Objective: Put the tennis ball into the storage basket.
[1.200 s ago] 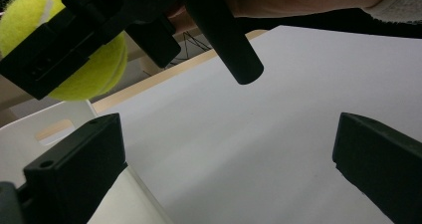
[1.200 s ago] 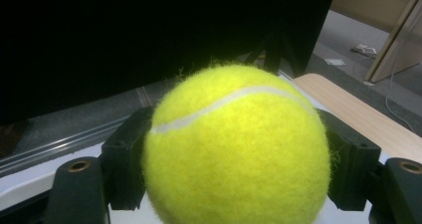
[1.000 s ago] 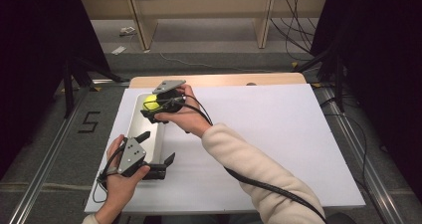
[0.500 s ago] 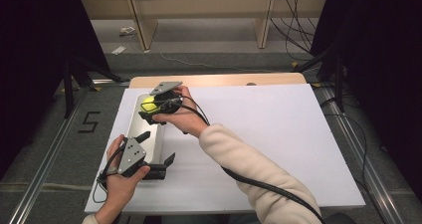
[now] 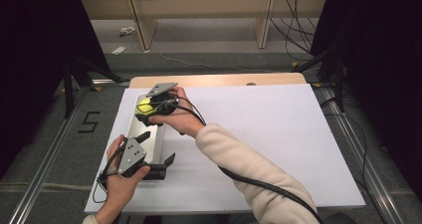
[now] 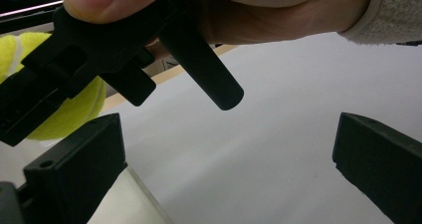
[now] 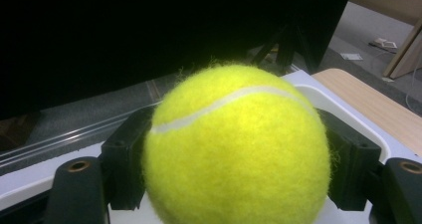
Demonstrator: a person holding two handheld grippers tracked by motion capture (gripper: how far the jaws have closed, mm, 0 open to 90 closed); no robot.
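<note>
the right hand-held gripper (image 5: pixel 149 106) is closed on the tennis ball (image 7: pixel 236 147), one jaw on each side, and holds it over the far end of the long white tray (image 5: pixel 130 129) at the left of the counter (image 5: pixel 278 134). the ball looks not yet released, so setting it down is left. the left hand-held gripper (image 5: pixel 154 149) sits wide open and empty at the tray's near end. against the earlier frames, almost nothing has moved.
</note>
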